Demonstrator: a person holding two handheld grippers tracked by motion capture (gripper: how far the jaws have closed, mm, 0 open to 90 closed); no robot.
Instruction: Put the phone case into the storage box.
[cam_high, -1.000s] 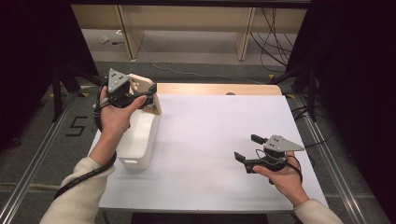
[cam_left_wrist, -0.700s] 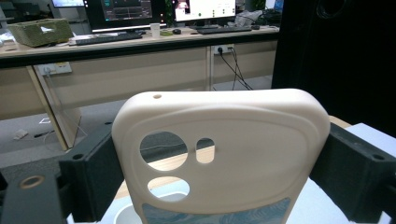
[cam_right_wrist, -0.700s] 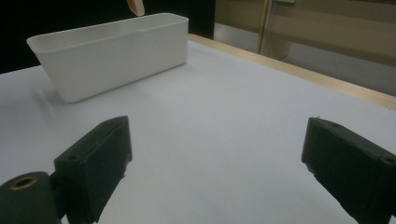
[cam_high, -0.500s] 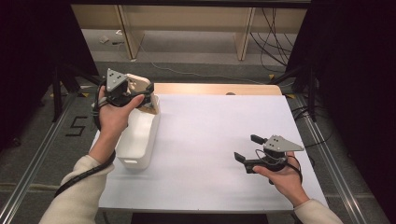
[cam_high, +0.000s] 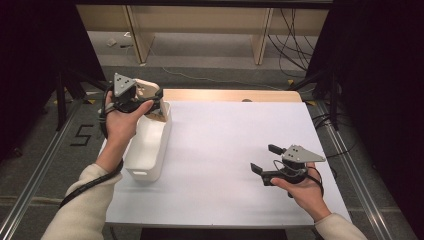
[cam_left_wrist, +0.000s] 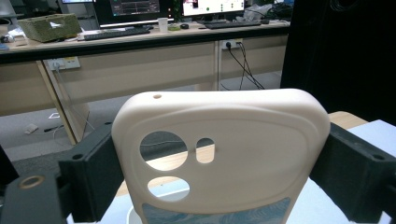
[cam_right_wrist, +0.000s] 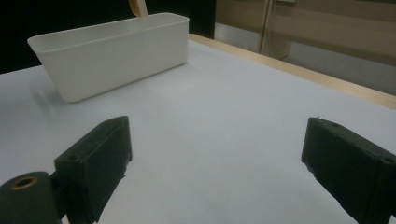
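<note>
At table's left edge, a cream phone case (cam_left_wrist: 219, 154) is pinched between the jaws of the left gripper (cam_high: 131, 95), seen above the far end of the white bin (cam_high: 148, 145). Case is gripped by its side edges, held upright, camera cutouts visible in the left gripper view; a blue patterned strip is seen at its lower edge. Whether the case touches the bin's rim cannot be told; in the high view it is seen just over the far end.

Bin is set lengthwise along the left side of the table (cam_high: 225, 150), on the white sheet. A tan corner of the case (cam_right_wrist: 138, 8) is seen above the bin's far wall in the right gripper view.

Right gripper (cam_high: 267, 159) is held low over the table's right part, well apart from bin and case. Its jaws are spread wide, nothing between them; bare white surface is seen through the gap.
</note>
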